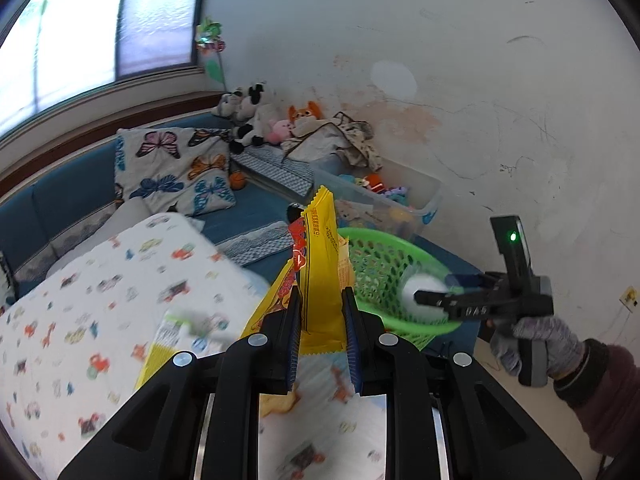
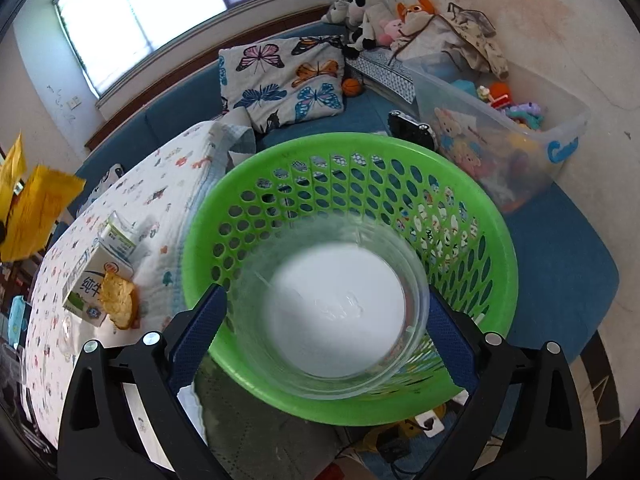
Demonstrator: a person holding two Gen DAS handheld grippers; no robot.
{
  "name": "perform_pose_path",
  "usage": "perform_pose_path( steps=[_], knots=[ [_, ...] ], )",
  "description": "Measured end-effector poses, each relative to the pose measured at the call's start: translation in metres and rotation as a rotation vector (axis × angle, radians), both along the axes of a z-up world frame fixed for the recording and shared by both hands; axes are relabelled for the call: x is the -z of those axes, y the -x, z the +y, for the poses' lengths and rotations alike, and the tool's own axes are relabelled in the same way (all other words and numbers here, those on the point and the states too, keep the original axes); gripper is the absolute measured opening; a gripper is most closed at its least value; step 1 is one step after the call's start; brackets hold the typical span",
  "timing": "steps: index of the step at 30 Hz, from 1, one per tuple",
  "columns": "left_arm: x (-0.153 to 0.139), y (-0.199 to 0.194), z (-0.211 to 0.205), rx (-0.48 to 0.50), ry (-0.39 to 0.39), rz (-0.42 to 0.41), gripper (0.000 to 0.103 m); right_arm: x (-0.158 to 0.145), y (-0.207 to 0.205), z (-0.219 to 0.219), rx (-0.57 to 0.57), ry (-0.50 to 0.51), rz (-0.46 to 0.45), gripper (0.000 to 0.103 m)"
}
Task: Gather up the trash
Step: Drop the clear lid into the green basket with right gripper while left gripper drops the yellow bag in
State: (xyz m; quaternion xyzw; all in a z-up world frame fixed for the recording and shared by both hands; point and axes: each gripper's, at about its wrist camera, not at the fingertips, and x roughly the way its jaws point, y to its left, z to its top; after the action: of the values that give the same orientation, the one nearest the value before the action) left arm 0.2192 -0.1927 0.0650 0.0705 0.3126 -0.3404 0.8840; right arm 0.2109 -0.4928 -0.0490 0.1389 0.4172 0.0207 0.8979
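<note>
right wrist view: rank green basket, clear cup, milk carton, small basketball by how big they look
1. green basket
2. clear cup, held close to the camera, so it probably looks oversized
3. milk carton
4. small basketball, far back, so true size unsure

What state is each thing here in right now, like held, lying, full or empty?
left gripper: shut on the yellow wrapper
yellow wrapper: held upright
right gripper: shut on the clear cup
clear cup: held over the basket
green basket: upright, looks empty
milk carton: lying on the quilt
</note>
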Motion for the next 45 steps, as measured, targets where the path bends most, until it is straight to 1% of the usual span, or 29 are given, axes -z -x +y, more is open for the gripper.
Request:
perform_pose_path(
  steps=[6,11,22,30,37,39,40,41,44,45],
  knots=[
    [0.000,-0.019,-0.036,0.037,0.000,0.018,0.019,0.003,-0.003,-0.005,-0.001,-0.004,0.006,0.096],
    [0.003,-0.034,-0.064,0.066,-0.003,0.038,0.019,0.002,0.002,-0.005,-0.001,0.021,-0.004,0.096],
    [0.019,-0.054,-0.124,0.107,-0.040,0.094,0.019,-0.001,0.018,-0.004,-0.009,0.057,-0.018,0.096],
    [0.035,-0.066,-0.145,0.105,-0.050,0.151,0.020,-0.003,0.025,-0.008,-0.005,0.041,-0.030,0.096],
    [0.047,-0.068,-0.154,0.106,-0.071,0.171,0.021,-0.003,0.030,-0.009,-0.005,0.032,-0.034,0.096],
    [0.049,-0.070,-0.155,0.105,-0.073,0.180,0.030,-0.003,0.031,-0.009,-0.005,0.031,-0.035,0.096],
    [0.050,-0.069,-0.155,0.100,-0.075,0.182,0.039,-0.004,0.032,-0.009,-0.006,0.028,-0.036,0.096],
    [0.050,-0.069,-0.155,0.098,-0.073,0.182,0.043,-0.004,0.033,-0.008,-0.006,0.026,-0.038,0.096],
    [0.049,-0.066,-0.153,0.096,-0.066,0.177,0.049,-0.006,0.034,-0.007,-0.008,0.025,-0.044,0.096],
    [0.049,-0.066,-0.152,0.094,-0.066,0.177,0.049,-0.006,0.035,-0.006,-0.009,0.025,-0.045,0.096]
  ],
)
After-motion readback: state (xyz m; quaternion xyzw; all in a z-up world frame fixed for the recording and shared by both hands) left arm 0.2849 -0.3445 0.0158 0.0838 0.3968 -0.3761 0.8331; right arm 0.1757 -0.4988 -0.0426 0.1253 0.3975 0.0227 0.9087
